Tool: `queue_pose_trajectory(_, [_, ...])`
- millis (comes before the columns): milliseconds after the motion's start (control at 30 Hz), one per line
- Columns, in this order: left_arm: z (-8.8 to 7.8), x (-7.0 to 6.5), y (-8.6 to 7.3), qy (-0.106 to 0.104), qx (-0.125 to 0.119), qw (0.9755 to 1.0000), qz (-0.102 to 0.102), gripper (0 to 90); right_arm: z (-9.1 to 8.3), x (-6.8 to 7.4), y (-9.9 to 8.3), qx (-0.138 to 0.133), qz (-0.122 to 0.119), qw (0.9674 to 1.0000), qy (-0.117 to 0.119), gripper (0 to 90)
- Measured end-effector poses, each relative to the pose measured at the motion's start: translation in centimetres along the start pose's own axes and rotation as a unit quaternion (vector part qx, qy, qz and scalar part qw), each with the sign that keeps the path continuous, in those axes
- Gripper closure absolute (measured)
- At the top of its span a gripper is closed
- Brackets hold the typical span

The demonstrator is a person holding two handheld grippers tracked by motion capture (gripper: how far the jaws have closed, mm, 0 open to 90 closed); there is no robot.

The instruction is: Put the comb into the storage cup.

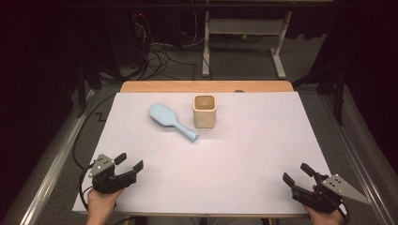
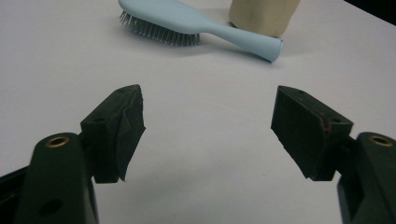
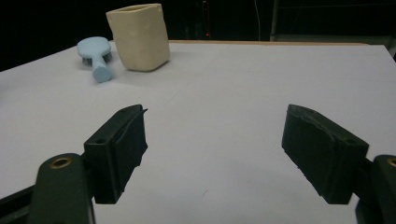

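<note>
Hairbrush: a light blue hairbrush (image 1: pixel 170 121) lies bristles down on the far central part of the white table (image 1: pixel 263 154), head toward the far left, handle end pointing near and right.
Cup: a cream, square-sided cup (image 1: pixel 205 111) stands upright just right of the brush, mouth open upward; from the high view the handle end lies just beside its near left corner, contact not determinable.
Brush relative to left gripper: the left gripper (image 1: pixel 129 165) is at the near left corner of the table, well apart from the brush, which lies ahead of its jaws in the left gripper view (image 2: pixel 196 25).
Brush relative to right gripper: the right gripper (image 1: pixel 296 172) is at the near right corner, farther off still; in its own view brush (image 3: pixel 95 56) and cup (image 3: pixel 139 36) sit far ahead to the left.
Left gripper state: jaws spread wide, nothing between them.
Right gripper state: jaws spread wide, nothing between them.
Hands: a left hand (image 1: pixel 101 202) and a right hand (image 1: pixel 324 215) hold the grippers at the near table edge.
</note>
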State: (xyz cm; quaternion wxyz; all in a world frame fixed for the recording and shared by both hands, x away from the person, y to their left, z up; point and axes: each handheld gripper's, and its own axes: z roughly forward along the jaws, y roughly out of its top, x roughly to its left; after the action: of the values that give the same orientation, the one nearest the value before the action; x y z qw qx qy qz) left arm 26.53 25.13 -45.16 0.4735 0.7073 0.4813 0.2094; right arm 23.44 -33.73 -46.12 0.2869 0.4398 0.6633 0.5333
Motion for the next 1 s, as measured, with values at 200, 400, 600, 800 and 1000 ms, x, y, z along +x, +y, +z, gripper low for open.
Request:
queue_pose_trajectory(200, [1.2, -0.9, 0.6, -0.013, 0.006, 0.9998, 0.012, 26.8, 0.0, 0.0, 0.0, -0.001, 0.001, 1.0, 0.002, 22.6])
queue_pose_trajectory(400, [2.0, -1.7, 1.0, -0.023, 0.005, 0.9995, 0.023, 27.0, 0.1, 0.2, 0.0, 0.0, 0.0, 1.0, 0.0, 22.6])
queue_pose_trajectory(600, [2.6, -1.8, 1.2, -0.024, 0.007, 0.9995, 0.021, 27.4, 0.1, 0.2, 0.0, 0.001, -0.001, 1.0, 0.002, 22.7])
queue_pose_trajectory(800, [3.0, -2.0, 1.5, -0.028, 0.006, 0.9994, 0.019, 27.7, 0.1, 0.2, 0.0, 0.0, -0.001, 1.0, 0.003, 22.7])
queue_pose_trajectory(1000, [3.7, -2.2, 2.0, -0.031, 0.006, 0.9993, 0.019, 27.9, 0.1, 0.2, 0.0, 0.001, -0.001, 1.0, 0.004, 22.7])
